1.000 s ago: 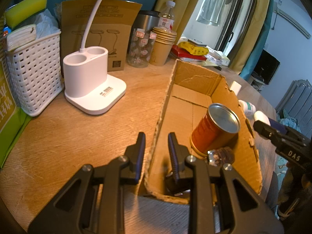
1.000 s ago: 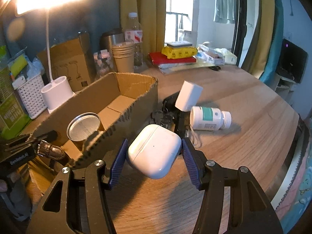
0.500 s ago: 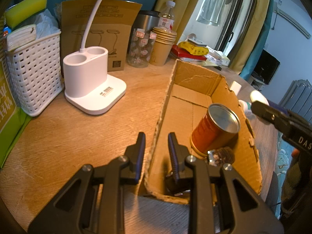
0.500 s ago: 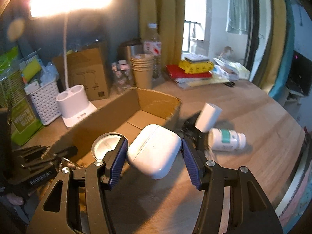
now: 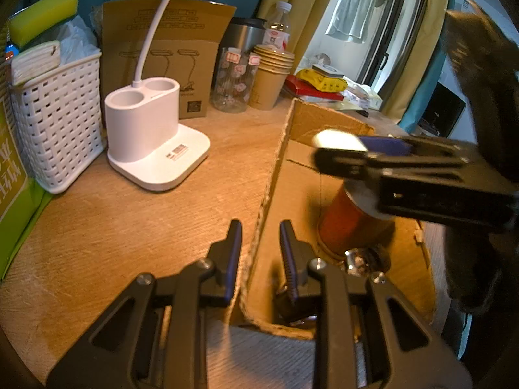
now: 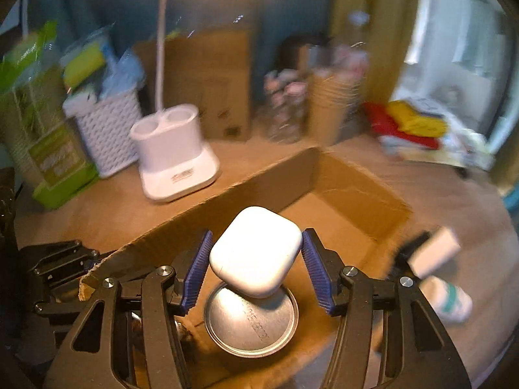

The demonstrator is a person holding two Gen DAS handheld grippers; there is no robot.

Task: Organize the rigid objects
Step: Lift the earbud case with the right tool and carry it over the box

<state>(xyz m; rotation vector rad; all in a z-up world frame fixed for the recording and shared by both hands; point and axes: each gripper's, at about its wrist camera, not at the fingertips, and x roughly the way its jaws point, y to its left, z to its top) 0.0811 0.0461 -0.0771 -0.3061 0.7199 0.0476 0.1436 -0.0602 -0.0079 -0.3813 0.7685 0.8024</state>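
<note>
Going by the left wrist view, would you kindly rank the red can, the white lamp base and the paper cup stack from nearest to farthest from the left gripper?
1. Red can, inside the box, right.
2. White lamp base, on the table, left.
3. Paper cup stack, at the back.

A smooth white earbud case (image 6: 254, 251), tilted, sits at lower centre above an upright red can (image 5: 343, 223) inside the open cardboard box (image 6: 353, 178).

Wooden table (image 5: 97, 227), cardboard box (image 5: 327, 123), lamp base (image 5: 155, 142), basket (image 5: 58, 123)
</note>
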